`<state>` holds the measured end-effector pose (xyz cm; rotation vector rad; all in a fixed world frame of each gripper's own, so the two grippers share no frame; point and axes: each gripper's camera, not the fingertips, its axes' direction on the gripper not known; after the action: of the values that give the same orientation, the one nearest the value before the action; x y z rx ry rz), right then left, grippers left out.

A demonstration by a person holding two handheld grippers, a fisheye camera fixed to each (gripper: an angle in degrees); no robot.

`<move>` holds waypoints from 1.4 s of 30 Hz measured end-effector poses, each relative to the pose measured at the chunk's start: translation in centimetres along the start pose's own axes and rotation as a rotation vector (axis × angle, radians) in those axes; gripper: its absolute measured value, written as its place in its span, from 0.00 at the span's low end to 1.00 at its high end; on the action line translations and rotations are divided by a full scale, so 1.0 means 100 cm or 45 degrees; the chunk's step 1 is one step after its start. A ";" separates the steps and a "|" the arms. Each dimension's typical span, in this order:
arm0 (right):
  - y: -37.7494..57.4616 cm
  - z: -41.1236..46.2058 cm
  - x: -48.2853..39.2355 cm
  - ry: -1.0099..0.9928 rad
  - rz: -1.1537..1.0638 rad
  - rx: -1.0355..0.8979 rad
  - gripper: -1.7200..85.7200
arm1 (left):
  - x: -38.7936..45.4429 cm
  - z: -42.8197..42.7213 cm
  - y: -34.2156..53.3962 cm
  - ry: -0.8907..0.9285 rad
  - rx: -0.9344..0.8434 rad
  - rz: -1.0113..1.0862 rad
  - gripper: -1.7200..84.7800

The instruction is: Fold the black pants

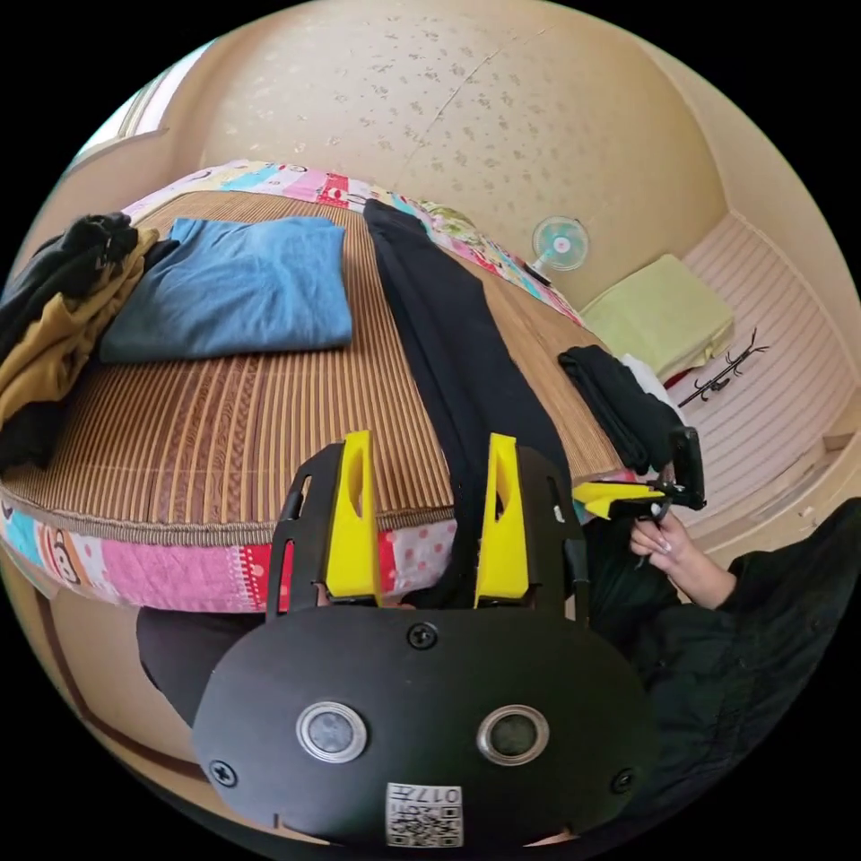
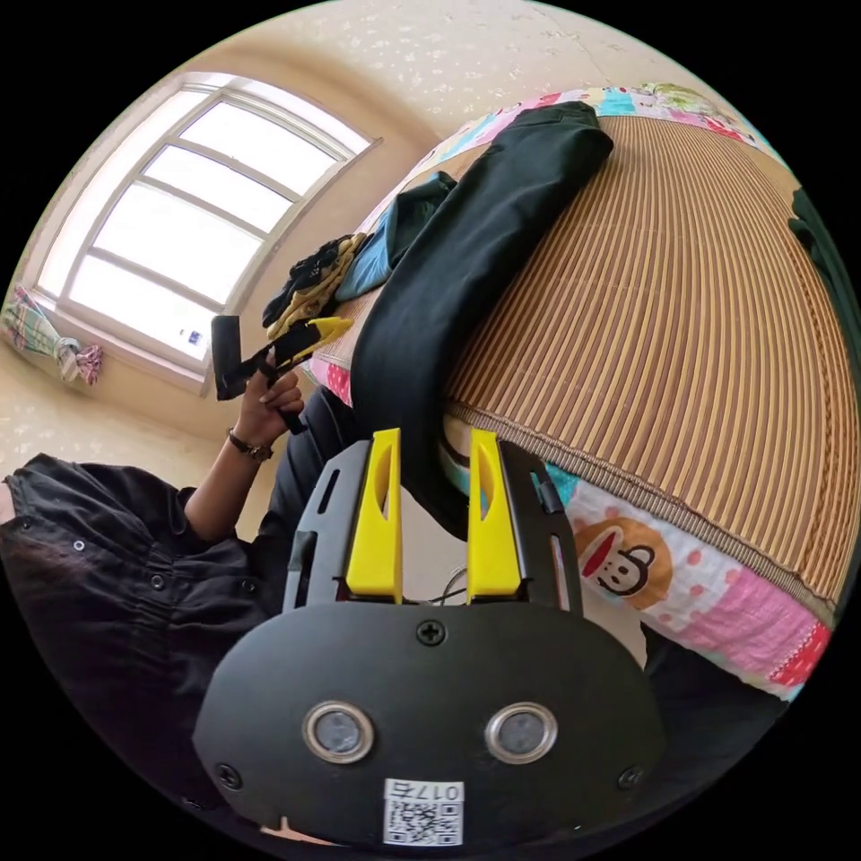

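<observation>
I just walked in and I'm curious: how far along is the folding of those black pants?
Early on. The black pants lie stretched lengthwise across the bed mat, one end hanging over the edge. Both the left hand-held gripper and the right hand-held gripper are open, holding nothing. Every crosswise fold remains. A blue garment already lies folded.

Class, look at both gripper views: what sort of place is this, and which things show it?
Most likely a bedroom in a home. A bed with a woven mat and patterned quilt holds the black pants and a folded blue garment; a big window lights papered walls, and a small fan stands nearby.
</observation>
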<state>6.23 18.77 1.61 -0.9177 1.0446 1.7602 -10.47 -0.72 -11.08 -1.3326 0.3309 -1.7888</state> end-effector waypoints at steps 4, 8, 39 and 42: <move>-0.022 0.003 0.006 -0.111 0.051 0.100 0.12 | 0.018 0.022 -0.008 0.084 -0.107 0.013 0.21; -0.048 0.026 -0.022 0.033 -0.044 -0.052 0.09 | 0.038 0.015 -0.006 0.006 -0.076 0.048 0.16; -0.098 0.037 -0.110 0.737 -0.045 -0.102 0.14 | 0.032 0.052 -0.088 -0.183 -0.201 -0.022 0.19; -0.101 0.030 -0.106 0.729 -0.046 -0.100 0.14 | 0.030 0.063 -0.093 -0.194 -0.214 -0.031 0.19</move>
<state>18.82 21.02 9.34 -1.5345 1.3050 1.5480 -9.57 4.30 -0.63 -1.5875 0.3890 -1.6968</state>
